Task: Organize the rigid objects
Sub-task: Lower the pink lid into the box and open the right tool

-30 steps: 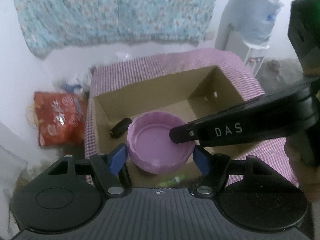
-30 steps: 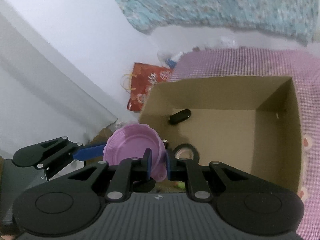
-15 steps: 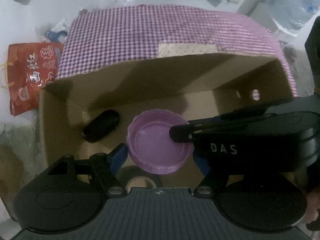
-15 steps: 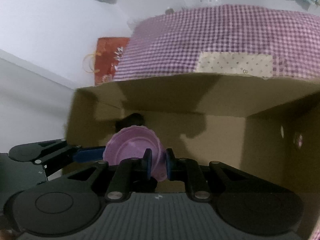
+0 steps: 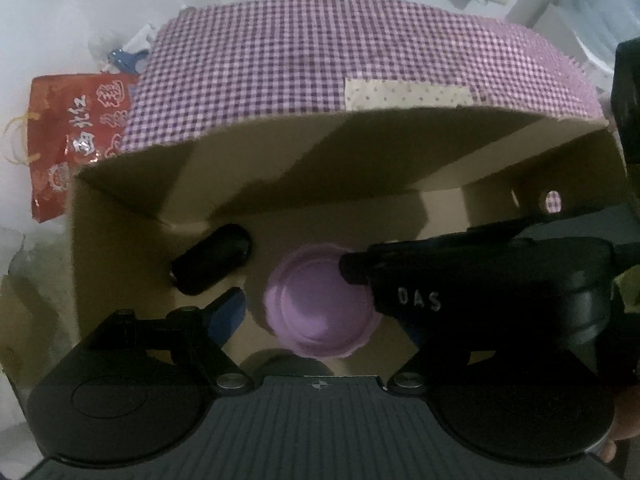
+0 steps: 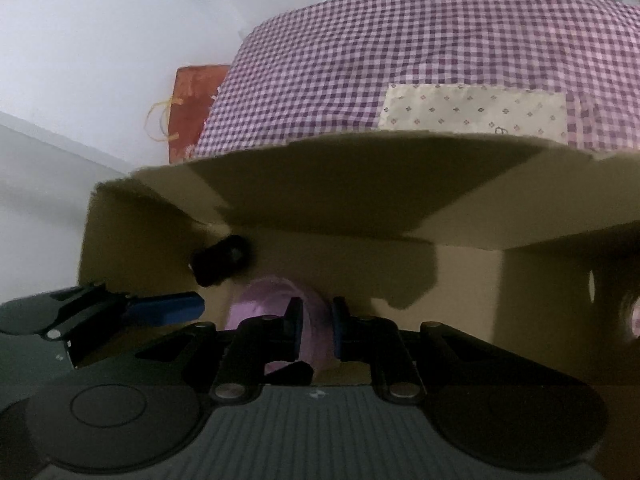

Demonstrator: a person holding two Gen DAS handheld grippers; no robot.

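Both claws have dropped into the box (image 5: 120, 240). Right claw (image 6: 314, 330) pinches the bowl (image 5: 320, 304) rim; left claw (image 5: 320, 312) is spreading, pads clear of it. Beyond lies a black object (image 5: 212, 260). Step: placing; next, the right claw should let go.

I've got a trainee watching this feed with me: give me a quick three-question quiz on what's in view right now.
1. True or false: the right gripper grips the purple bowl's rim.
2. Where does the black object lie? A) outside the cardboard box B) inside it, beside the bowl C) in the bowl
3. What pattern does the cloth behind the box have?

Key: 1 true; 2 B; 3 purple and white checks.
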